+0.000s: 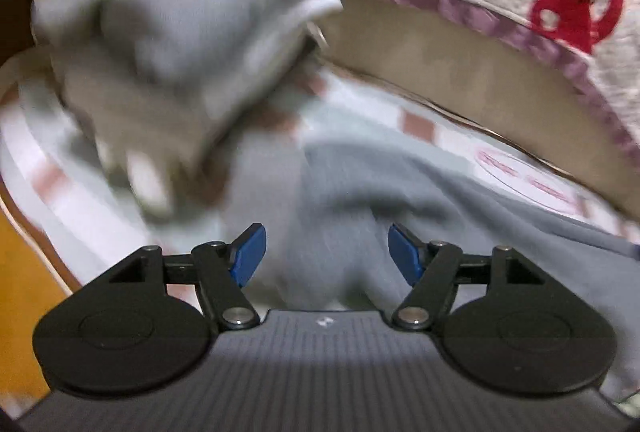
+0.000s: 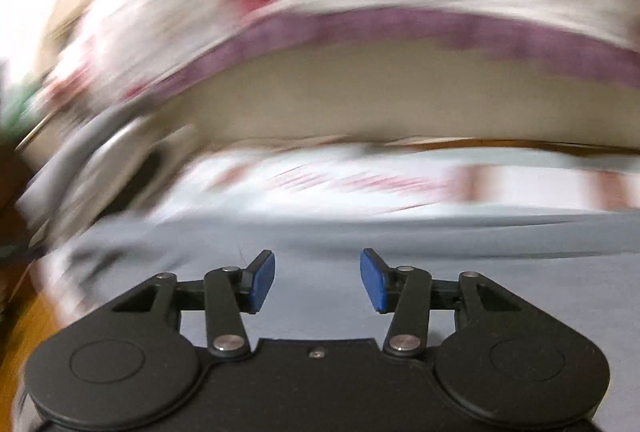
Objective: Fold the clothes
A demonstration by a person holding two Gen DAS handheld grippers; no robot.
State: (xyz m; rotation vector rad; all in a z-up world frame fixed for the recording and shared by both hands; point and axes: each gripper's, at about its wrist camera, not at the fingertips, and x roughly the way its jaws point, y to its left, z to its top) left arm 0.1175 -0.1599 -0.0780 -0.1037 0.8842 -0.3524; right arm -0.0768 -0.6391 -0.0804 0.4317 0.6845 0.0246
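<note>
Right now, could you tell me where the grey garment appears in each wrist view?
Left wrist: grey garment fills the lower middle, one part raised and blurred at upper left.
Right wrist: grey garment spans the lower half, lying flat.
Shared landmark: the quilt's purple border arcs across above.

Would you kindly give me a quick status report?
Left gripper open, empty. Right gripper open, empty. Grey fabric garment partly bunched on the striped sheet. Nothing blocking.

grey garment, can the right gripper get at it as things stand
Probably yes: the right gripper is open, and the grey garment lies spread right under and ahead of its fingers, with nothing between them.
</note>
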